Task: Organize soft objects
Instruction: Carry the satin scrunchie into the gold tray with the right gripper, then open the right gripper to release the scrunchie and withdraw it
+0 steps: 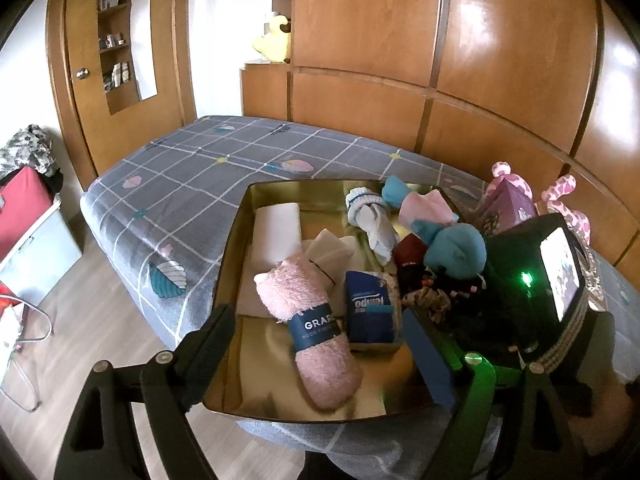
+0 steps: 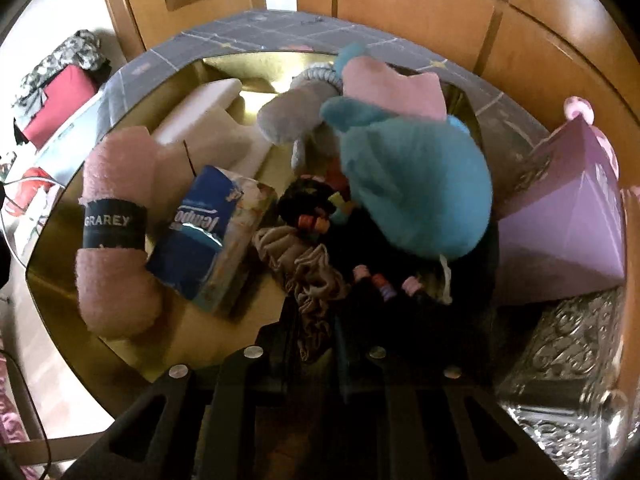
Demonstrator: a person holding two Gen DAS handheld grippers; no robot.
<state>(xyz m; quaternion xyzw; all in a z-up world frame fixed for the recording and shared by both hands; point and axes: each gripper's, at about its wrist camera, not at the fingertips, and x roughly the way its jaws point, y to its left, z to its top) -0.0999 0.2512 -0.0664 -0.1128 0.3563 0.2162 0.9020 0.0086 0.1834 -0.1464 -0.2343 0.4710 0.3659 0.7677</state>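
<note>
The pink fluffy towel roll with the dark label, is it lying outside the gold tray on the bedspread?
No, the pink towel roll lies inside the gold tray, beside the blue tissue pack.

A gold tray (image 1: 240,248) lies on the bed (image 1: 180,184), holding a pink sock roll (image 1: 308,328) at its near middle, a blue tissue pack (image 1: 370,306) just right of that, a white sock (image 1: 374,220) farther back, and a teal plush (image 1: 454,250) at its right edge.

A gold tray (image 1: 236,240) holds a pink sock roll (image 1: 316,332) with a navy band, a blue tissue pack (image 1: 370,308) and a turquoise plush (image 2: 416,184); the bedsheet (image 1: 192,176) is grey plaid.
</note>
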